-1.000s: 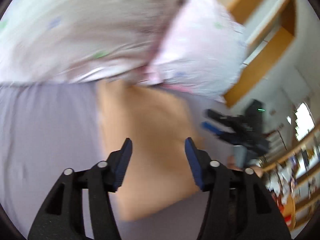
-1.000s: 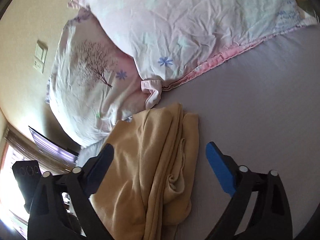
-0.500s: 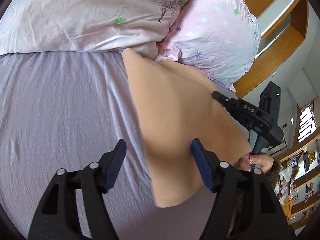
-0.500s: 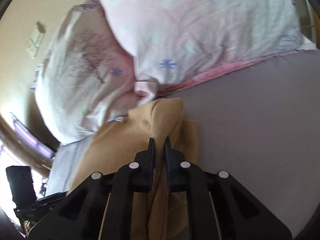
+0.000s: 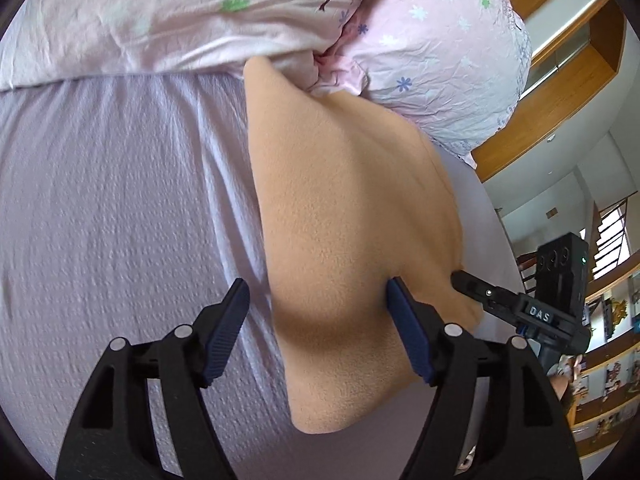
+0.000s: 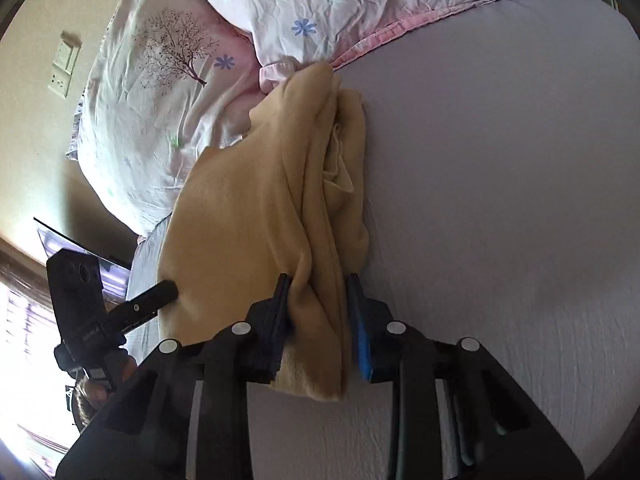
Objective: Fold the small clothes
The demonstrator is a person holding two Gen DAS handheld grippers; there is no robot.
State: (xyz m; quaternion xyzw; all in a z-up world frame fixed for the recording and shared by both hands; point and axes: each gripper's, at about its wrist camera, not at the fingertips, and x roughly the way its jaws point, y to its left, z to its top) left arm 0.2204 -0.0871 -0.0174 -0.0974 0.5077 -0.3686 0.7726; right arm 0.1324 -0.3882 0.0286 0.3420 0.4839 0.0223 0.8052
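A tan fleece garment [image 5: 340,208] lies on the lilac bed sheet [image 5: 120,208], its far end against the pillows. My left gripper [image 5: 316,300] is open, its fingers astride the garment's near left edge. My right gripper [image 6: 318,300] is shut on a bunched fold of the same garment [image 6: 248,208] at its near end. The right gripper also shows in the left wrist view [image 5: 500,296], at the garment's right edge. The left gripper shows in the right wrist view [image 6: 148,300], at the garment's left side.
Two pink floral pillows [image 5: 440,40] [image 6: 168,92] lie at the head of the bed behind the garment. Wooden shelving [image 5: 560,60] stands beyond the bed on the right. A wall switch plate [image 6: 64,64] is on the far wall.
My right gripper closed on the garment's bunched edge and now holds a thicker fold. My left gripper stayed open and moved closer over the garment's near edge.
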